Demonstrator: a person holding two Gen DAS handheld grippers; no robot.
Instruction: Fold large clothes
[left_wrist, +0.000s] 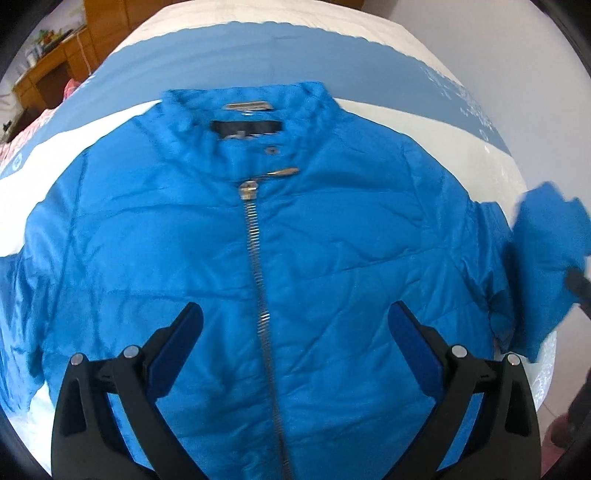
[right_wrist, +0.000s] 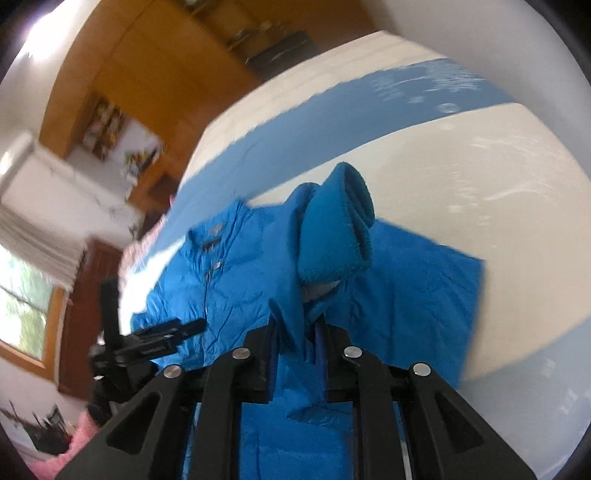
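Note:
A bright blue zipped jacket (left_wrist: 332, 240) lies flat, front up, on the bed, collar at the far side. My left gripper (left_wrist: 295, 317) hovers open over its lower front, one finger on each side of the zip, holding nothing. My right gripper (right_wrist: 297, 332) is shut on the jacket's sleeve (right_wrist: 295, 266) and holds it lifted off the bed. The fleece-lined cuff (right_wrist: 336, 229) stands up beyond the fingers. In the left wrist view the raised sleeve (left_wrist: 546, 251) hangs at the right edge. The left gripper (right_wrist: 192, 326) shows at the left of the right wrist view, over the jacket (right_wrist: 229, 280).
The bed (right_wrist: 480, 177) has a white cover with wide blue bands (left_wrist: 332, 48). Wooden cabinets (right_wrist: 147, 55) and a desk (left_wrist: 48, 74) stand beyond it. A window (right_wrist: 22, 306) is at the left, pink cloth (right_wrist: 51, 454) lies low left.

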